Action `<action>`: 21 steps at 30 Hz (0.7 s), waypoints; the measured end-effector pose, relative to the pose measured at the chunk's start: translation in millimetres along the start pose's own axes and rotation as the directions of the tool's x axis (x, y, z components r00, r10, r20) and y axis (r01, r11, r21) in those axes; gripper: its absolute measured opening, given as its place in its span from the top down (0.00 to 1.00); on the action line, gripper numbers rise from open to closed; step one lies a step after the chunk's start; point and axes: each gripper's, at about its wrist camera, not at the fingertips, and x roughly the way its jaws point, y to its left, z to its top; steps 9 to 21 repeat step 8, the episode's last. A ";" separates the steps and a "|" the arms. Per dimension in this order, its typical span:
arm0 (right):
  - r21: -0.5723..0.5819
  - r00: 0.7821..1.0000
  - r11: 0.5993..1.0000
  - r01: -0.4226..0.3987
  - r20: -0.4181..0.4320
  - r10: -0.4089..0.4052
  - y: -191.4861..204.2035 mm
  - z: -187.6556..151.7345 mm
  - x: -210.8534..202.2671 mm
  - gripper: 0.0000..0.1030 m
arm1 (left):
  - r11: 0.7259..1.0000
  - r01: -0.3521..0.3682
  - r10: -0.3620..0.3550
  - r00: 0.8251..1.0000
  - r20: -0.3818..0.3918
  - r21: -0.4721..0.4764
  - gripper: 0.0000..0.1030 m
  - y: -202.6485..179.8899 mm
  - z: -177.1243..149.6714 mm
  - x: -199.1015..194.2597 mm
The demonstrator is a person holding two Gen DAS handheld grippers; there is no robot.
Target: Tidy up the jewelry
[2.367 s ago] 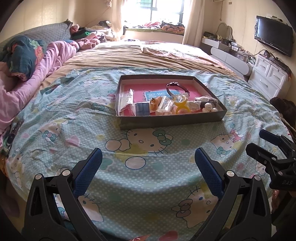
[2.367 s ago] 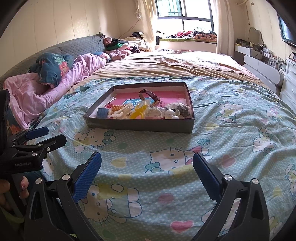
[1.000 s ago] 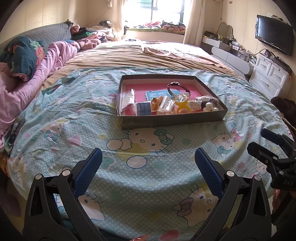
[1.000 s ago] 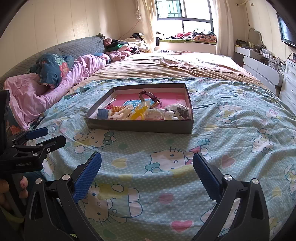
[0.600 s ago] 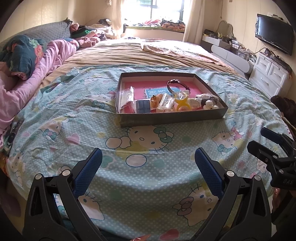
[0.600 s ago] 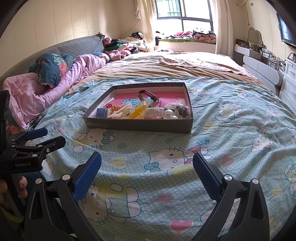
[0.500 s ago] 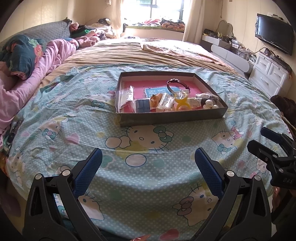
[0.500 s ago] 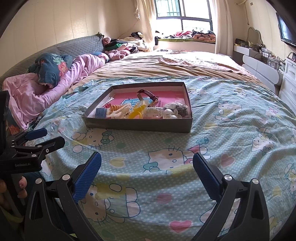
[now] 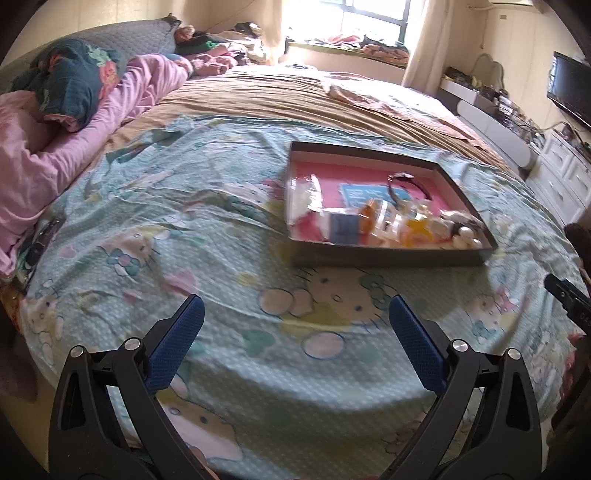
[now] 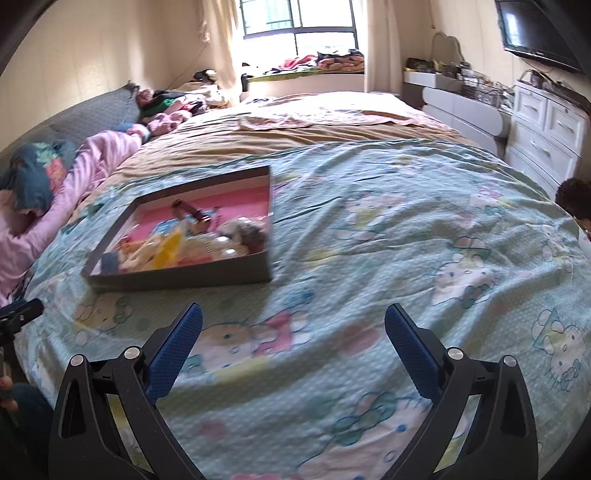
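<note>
A shallow grey box (image 9: 391, 255) with a pink lining lies on the bed, holding a dark bracelet (image 9: 408, 183), a yellow piece (image 9: 417, 226), white beads (image 9: 466, 236) and small clear bags. In the right wrist view the same grey box (image 10: 184, 275) lies to the left, its contents blurred. My left gripper (image 9: 293, 326) stands open over the cartoon-cat sheet, short of the box's near wall. My right gripper (image 10: 291, 328) is open too, over bare sheet to the right of the box. Neither holds anything.
The cartoon-cat sheet (image 10: 406, 229) covers the near half of the bed. Pink bedding (image 9: 48, 147) is piled at the left. White drawers (image 10: 546, 136) and a wall television (image 10: 535, 29) stand at the right. Someone's dark hair (image 10: 574, 199) shows at the bed's right edge.
Both grippers have swung: the left view turned leftward and the box now lies right of centre; the right view turned rightward and the box now lies at its left. Both stay open.
</note>
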 end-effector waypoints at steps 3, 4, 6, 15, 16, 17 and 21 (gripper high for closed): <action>0.060 0.993 0.991 0.120 -0.007 -0.120 -51.3 17.1 25.1 0.05 | 0.995 -0.087 0.086 0.996 -0.035 -0.046 0.09 32.9 27.5 26.3; 0.075 0.985 0.982 0.175 -0.013 -0.174 -71.6 22.9 35.2 0.05 | 0.993 -0.107 0.105 0.994 -0.042 -0.056 0.09 44.2 36.3 36.5; 0.103 0.965 0.960 0.262 -0.034 -0.260 -106.6 32.4 52.6 0.05 | 0.985 -0.163 0.160 0.985 -0.061 -0.058 0.09 66.3 52.4 57.9; 0.153 0.944 0.931 0.331 -0.067 -0.324 -144.8 41.1 69.0 0.05 | 0.976 -0.212 0.208 0.975 -0.077 -0.056 0.09 89.4 68.7 84.4; 0.153 0.944 0.931 0.331 -0.067 -0.324 -144.8 41.1 69.0 0.05 | 0.976 -0.212 0.208 0.975 -0.077 -0.056 0.09 89.4 68.7 84.4; 0.153 0.944 0.931 0.331 -0.067 -0.324 -144.8 41.1 69.0 0.05 | 0.976 -0.212 0.208 0.975 -0.077 -0.056 0.09 89.4 68.7 84.4; 0.153 0.944 0.931 0.331 -0.067 -0.324 -144.8 41.1 69.0 0.05 | 0.976 -0.212 0.208 0.975 -0.077 -0.056 0.09 89.4 68.7 84.4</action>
